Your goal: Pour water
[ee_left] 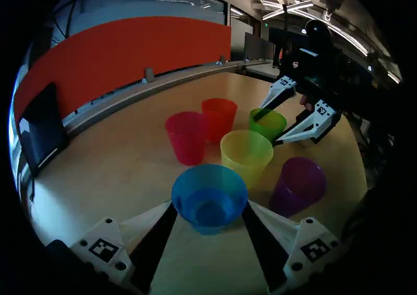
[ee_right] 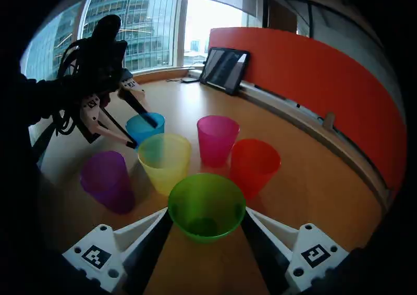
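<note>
**Two cups gripped, a yellow one between them**

In the left gripper view the left gripper (ee_left: 209, 211) is clenched on the blue cup (ee_left: 209, 195), with a finger against each side. The cup stands upright at 6 o'clock on the bench (ee_left: 120, 164). In the right gripper view the right gripper (ee_right: 207, 214) clasps the green cup (ee_right: 206, 205) the same way, also upright at 6 o'clock.

From the blue cup, the green cup lies at about 1 o'clock, with the yellow cup (ee_left: 246, 151) standing between them. Each held cup looks darker at the bottom; I cannot tell whether that is water.

Each hand seems equally near its own cup. Pouring would probably mean lifting one cup clear of the yellow cup and tipping its rim toward the other.
</note>
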A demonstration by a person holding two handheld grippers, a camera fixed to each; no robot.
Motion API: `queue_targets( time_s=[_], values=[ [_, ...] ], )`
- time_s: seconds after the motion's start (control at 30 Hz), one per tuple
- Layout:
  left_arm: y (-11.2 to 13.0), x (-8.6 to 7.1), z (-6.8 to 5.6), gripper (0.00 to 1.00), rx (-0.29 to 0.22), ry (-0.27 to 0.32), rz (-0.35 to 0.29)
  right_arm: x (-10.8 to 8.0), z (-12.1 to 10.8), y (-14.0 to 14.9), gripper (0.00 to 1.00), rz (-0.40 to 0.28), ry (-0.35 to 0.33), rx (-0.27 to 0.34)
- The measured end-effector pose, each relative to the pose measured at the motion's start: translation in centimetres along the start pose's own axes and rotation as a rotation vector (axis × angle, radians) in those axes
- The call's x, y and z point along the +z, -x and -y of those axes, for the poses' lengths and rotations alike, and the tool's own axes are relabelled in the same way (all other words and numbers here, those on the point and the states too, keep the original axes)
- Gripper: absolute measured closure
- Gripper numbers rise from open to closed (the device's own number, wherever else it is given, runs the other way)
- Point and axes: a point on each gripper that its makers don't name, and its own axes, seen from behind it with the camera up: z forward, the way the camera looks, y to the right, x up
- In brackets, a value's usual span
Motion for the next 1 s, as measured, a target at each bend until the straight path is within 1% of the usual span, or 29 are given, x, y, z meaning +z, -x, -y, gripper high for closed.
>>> queue_targets(
  time_s=[0.17, 0.3, 0.5, 1.0],
  values=[
    [-0.9, -1.0, 0.0, 0.16, -0.001, -0.009, -0.03, -0.8, -0.1, -1.1, 0.09, -0.026, 0.007, 0.007],
    [-2.0, -2.0, 0.3, 0.15, -0.003, -0.024, -0.059, -1.6, -0.1, -2.5, 0.09, -0.056, 0.017, 0.006],
    [-4.5, -3.9, 0.6, 0.16, -0.003, -0.051, -0.125, -3.0, -0.1, -4.9, 0.09, -0.108, 0.041, 0.001],
    [-11.5, -9.1, 1.8, 0.16, 0.008, -0.13, -0.302, -6.8, -0.1, -11.7, 0.09, -0.292, 0.082, 0.009]
  ],
)
